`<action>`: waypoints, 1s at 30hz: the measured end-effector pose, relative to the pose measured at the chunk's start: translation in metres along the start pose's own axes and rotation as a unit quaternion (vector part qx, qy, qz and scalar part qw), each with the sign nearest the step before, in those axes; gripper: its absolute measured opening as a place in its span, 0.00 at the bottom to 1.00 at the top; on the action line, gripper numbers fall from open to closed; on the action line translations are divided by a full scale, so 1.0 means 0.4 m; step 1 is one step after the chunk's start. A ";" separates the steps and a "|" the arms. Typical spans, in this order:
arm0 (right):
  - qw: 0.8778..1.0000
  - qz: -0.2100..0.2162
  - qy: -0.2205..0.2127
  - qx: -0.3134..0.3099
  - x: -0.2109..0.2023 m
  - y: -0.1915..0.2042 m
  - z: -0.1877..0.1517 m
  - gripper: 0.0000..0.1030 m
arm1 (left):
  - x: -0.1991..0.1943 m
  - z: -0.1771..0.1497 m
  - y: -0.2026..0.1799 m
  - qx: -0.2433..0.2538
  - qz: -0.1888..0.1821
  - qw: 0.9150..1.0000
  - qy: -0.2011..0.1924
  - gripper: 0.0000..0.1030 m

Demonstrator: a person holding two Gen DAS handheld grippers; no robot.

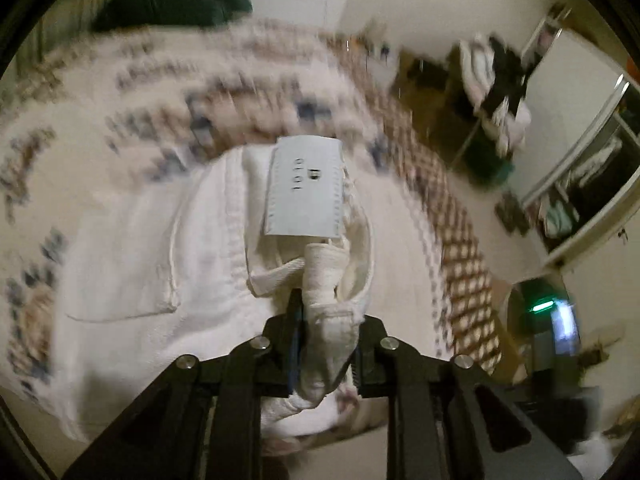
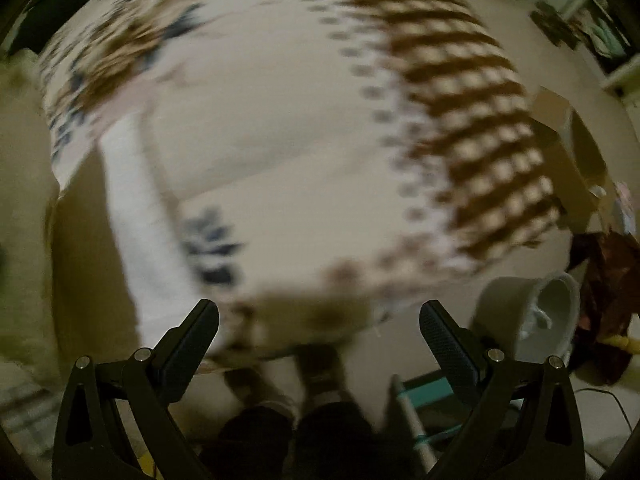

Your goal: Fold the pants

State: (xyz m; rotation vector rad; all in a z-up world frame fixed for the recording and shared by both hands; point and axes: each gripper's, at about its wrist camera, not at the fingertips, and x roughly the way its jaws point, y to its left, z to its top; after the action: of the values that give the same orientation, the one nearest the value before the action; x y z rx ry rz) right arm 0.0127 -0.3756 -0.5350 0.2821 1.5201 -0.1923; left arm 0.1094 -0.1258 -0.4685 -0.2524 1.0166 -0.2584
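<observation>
Matte black two-finger grippers, one per hand
Left gripper point(image 1: 326, 344) and right gripper point(image 2: 319, 334): triangular cut-out arms, silver screws, ribbed dark pads point(image 2: 448, 344).

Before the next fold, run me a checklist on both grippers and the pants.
1. Left gripper shut on pants: ok, the waistband is bunched between its fingers.
2. Label visible: ok.
3. Right gripper open and free: ok, nothing between its fingers.
4. Right gripper lined up on the pants: cannot tell, its view is blurred.
5. Pants flat on the blanket: not ok, they are lifted at the waistband.
</observation>
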 end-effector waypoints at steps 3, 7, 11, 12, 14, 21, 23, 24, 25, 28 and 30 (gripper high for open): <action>1.000 0.007 -0.001 0.016 0.000 -0.094 0.018 0.99 | 0.098 -0.029 -0.020 0.006 0.015 0.997 0.070 0.29; 0.996 0.086 -0.003 0.031 -0.020 -0.179 0.074 0.99 | 0.070 -0.026 -0.033 0.005 -0.013 0.996 0.092 0.68; 0.977 0.214 -0.002 0.001 -0.041 -0.119 0.130 0.99 | -0.071 0.018 0.013 -0.031 -0.047 0.996 0.075 0.93; 0.970 0.242 -0.001 -0.012 -0.044 -0.097 0.142 0.99 | -0.100 0.029 0.038 -0.038 -0.038 0.996 0.069 0.93; 0.950 0.310 0.007 -0.042 -0.043 -0.013 0.157 0.99 | -0.162 0.044 0.113 -0.055 0.001 0.997 0.057 0.93; 0.932 0.353 0.039 -0.070 0.056 0.183 0.243 0.94 | -0.184 0.044 0.382 -0.108 0.158 0.979 0.068 0.93; 0.928 0.364 0.026 -0.068 0.061 0.210 0.246 0.47 | -0.164 0.040 0.431 -0.117 0.180 0.974 0.075 0.94; 0.935 0.346 0.019 -0.071 0.058 0.222 0.243 0.28 | -0.154 0.043 0.442 -0.120 0.183 0.973 0.076 0.94; 0.942 0.326 0.003 -0.077 0.042 0.229 0.230 0.26 | -0.146 0.045 0.455 -0.127 0.184 0.971 0.078 0.94; 0.948 0.311 -0.018 -0.067 0.001 0.221 0.201 0.09 | -0.129 0.064 0.464 -0.143 0.174 0.971 0.077 0.94; 0.951 0.305 -0.034 -0.044 -0.048 0.163 0.191 0.09 | -0.114 0.087 0.465 -0.149 0.156 0.974 0.073 0.94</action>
State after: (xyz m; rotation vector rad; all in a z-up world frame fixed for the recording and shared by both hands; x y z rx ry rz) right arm 0.1040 -0.3373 -0.5096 0.6508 1.3043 0.3531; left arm 0.1343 0.0671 -0.4750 -0.3436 1.2235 0.1659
